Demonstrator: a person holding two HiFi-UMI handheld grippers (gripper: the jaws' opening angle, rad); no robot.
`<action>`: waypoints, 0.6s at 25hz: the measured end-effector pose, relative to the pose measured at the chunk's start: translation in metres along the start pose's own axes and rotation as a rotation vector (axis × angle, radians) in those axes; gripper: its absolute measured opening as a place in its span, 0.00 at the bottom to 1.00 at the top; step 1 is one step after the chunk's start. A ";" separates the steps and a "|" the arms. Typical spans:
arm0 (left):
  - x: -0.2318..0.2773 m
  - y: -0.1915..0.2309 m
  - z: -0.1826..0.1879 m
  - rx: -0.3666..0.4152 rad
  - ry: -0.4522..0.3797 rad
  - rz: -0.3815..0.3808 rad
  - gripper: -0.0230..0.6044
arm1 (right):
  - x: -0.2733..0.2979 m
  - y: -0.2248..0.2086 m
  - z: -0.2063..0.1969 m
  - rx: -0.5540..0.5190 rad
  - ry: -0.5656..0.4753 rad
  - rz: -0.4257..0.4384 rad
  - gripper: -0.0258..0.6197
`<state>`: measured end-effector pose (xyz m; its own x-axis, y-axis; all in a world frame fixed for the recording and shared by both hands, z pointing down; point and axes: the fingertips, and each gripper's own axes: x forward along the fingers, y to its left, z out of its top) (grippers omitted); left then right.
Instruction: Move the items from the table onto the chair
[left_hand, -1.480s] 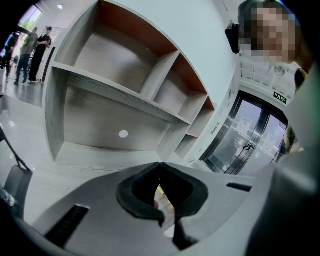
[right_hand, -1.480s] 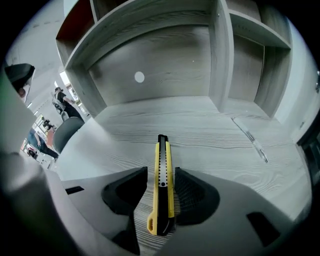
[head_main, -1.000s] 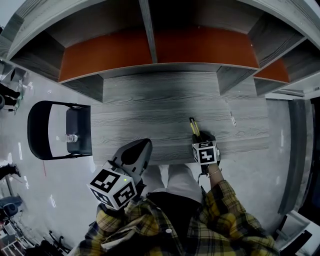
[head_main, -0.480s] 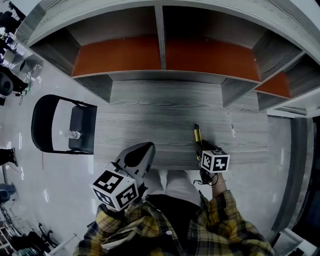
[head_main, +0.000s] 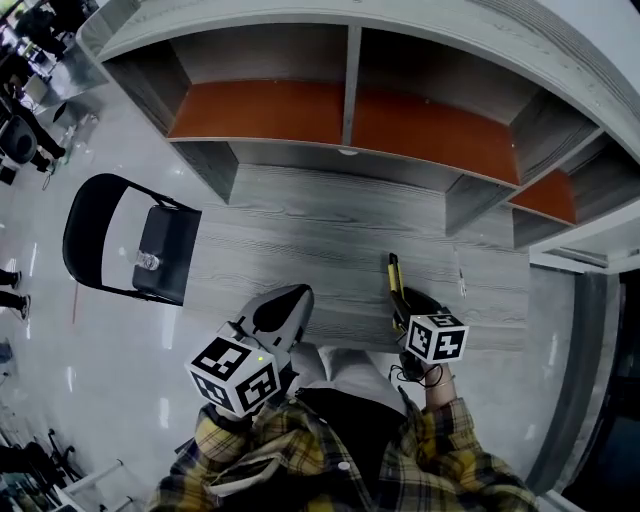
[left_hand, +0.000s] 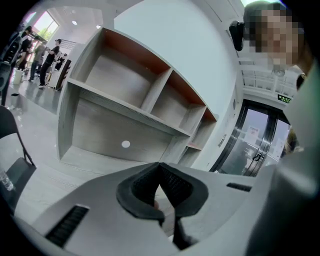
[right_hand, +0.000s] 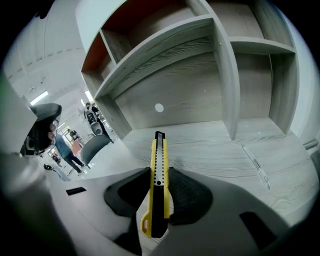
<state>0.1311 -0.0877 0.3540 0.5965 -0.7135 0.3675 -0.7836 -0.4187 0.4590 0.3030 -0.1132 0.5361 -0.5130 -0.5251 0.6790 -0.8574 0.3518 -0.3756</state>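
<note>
A yellow and black utility knife (right_hand: 158, 150) sticks out forward from my right gripper (right_hand: 160, 176), which is shut on its handle. In the head view the right gripper (head_main: 400, 305) holds the knife (head_main: 394, 272) above the front part of the grey wooden table (head_main: 300, 240). Near the table's front edge on the left, my left gripper (head_main: 272, 312) is held with its pads (left_hand: 172, 182) meeting at the tip and nothing between them. The black chair (head_main: 160, 250) stands off the table's left end with a small clear bottle (head_main: 147, 262) on its seat.
A thin clear pen (head_main: 462, 268) lies on the table to the right of the knife, also in the right gripper view as the pen (right_hand: 255, 162). Grey shelving with orange back panels (head_main: 300, 110) rises behind the table. People stand far off at the left.
My right gripper has risen with the knife, lifting it off the table. The left gripper has barely moved. The head view has swung, so the chair and shelves sit differently.
</note>
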 end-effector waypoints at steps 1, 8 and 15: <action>-0.001 0.000 0.000 -0.004 -0.008 0.005 0.04 | -0.001 0.004 0.002 -0.013 0.002 0.013 0.23; -0.030 0.036 0.002 -0.067 -0.064 0.091 0.04 | 0.021 0.061 0.014 -0.126 0.059 0.126 0.23; -0.096 0.104 0.001 -0.134 -0.106 0.163 0.04 | 0.068 0.162 0.018 -0.228 0.123 0.229 0.23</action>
<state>-0.0079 -0.0639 0.3658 0.4369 -0.8234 0.3621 -0.8337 -0.2197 0.5066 0.1286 -0.1064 0.5100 -0.6706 -0.3198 0.6693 -0.6818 0.6211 -0.3864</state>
